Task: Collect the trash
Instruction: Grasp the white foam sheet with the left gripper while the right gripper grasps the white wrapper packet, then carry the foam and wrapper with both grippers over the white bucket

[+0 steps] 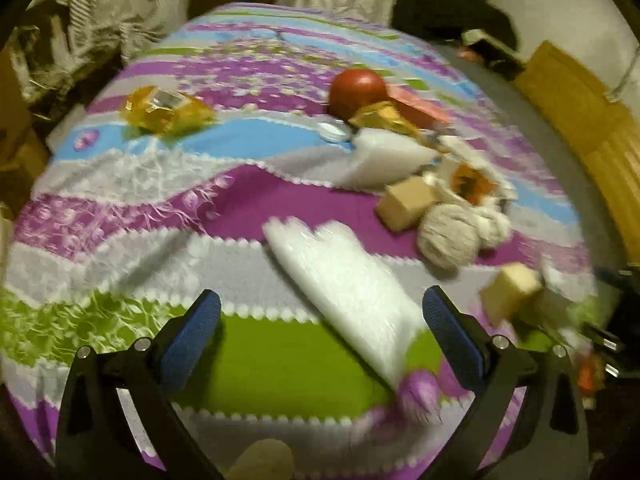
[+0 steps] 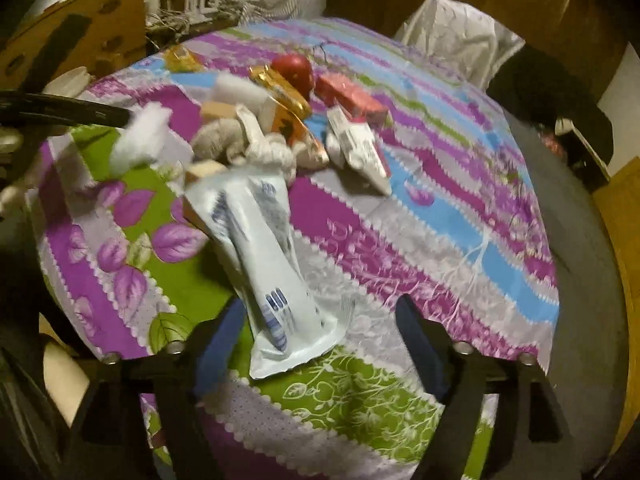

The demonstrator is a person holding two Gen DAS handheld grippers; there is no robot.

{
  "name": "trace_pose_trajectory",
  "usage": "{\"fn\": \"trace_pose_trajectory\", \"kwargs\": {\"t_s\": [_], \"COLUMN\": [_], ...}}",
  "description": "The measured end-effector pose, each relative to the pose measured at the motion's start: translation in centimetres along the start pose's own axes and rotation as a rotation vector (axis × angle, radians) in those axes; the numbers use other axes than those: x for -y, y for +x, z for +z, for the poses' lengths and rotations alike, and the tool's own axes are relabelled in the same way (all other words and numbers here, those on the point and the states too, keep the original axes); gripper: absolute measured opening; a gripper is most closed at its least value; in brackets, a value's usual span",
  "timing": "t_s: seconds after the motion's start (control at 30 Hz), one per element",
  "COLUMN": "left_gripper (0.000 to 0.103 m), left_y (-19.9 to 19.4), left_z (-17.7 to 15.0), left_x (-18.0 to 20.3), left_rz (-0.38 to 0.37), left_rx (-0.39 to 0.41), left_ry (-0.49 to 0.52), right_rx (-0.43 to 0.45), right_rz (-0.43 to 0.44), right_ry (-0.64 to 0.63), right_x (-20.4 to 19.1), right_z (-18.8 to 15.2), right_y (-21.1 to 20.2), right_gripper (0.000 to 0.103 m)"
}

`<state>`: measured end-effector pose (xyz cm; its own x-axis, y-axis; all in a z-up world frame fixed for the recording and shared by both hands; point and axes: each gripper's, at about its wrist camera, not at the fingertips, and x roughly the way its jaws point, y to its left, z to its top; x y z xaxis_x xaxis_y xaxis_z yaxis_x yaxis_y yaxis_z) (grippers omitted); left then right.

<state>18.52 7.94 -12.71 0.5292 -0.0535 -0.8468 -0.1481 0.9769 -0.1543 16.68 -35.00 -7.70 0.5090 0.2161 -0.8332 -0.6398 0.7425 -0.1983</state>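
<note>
Your left gripper (image 1: 320,320) stood wide open low in its frame, a white foam sheet (image 1: 344,280) lying between the fingers, untouched as far as the blur allowed. Your right gripper (image 2: 320,336) was wide too, a pale blue-printed packet (image 2: 272,264) resting on the cloth (image 2: 440,216) between its fingers, not pinched.

Little of the job looked done. The main pile (image 2: 276,128) still sat in the upper middle of the right view: wrappers, a pink box (image 2: 352,98), wadded paper, wood blocks, a red ball (image 2: 294,70). A yellow wrapper (image 1: 168,110) lay alone at upper left of the left view.

No bin showed in either frame. A white scrap (image 2: 140,140) at the left edge of the right view hung by a dark bar, too smeared to identify. Motion blur softened everything at the rims.
</note>
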Motion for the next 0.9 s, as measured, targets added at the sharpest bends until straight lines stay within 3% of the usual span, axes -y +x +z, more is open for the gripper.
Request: {"fn": "trace_pose_trajectory", "kwargs": {"t_s": [0.13,0.3,0.37,0.4,0.43,0.47,0.5,0.57,0.73,0.9], "left_gripper": [0.098,0.096,0.087,0.079,0.069,0.065,0.057,0.056,0.055,0.055], "left_y": [2.0,2.3,1.8,1.5,1.3,1.0,0.8,0.2,-2.6,-8.5], "left_z": [0.1,-0.9,-1.2,-1.5,-1.8,-2.0,-2.2,-2.6,-3.7,-4.0], "left_x": [0.2,-0.9,-1.2,-1.3,-1.2,-1.1,-1.0,-0.8,-0.6,1.8], "left_rz": [0.053,0.034,0.021,0.012,0.000,-0.027,-0.042,-0.033,-0.012,0.042], "left_rx": [-0.036,-0.021,-0.007,-0.003,0.001,0.003,0.004,0.016,0.107,0.326], "left_ry": [-0.013,-0.039,-0.033,-0.029,-0.024,-0.014,-0.010,0.002,0.030,0.113], "right_rx": [-0.008,-0.067,-0.083,-0.084,-0.078,-0.069,-0.055,-0.014,0.152,0.363], "right_rz": [0.043,0.088,0.098,0.098,0.096,0.090,0.076,0.055,0.009,-0.022], "right_ry": [-0.003,0.003,0.010,0.018,0.036,0.046,0.056,0.094,0.244,0.419], "right_x": [0.0,-1.0,-1.7,-1.8,-2.0,-2.2,-2.4,-2.7,-2.3,-2.4], "right_z": [2.0,3.0,2.8,2.7,2.5,2.3,2.1,1.6,0.6,0.6], "right_y": [1.4,5.4,6.6,7.0,7.2,7.2,7.1,6.1,1.7,-3.2], "right_gripper": [0.090,0.088,0.070,0.054,0.046,0.044,0.043,0.037,0.035,0.035]}}
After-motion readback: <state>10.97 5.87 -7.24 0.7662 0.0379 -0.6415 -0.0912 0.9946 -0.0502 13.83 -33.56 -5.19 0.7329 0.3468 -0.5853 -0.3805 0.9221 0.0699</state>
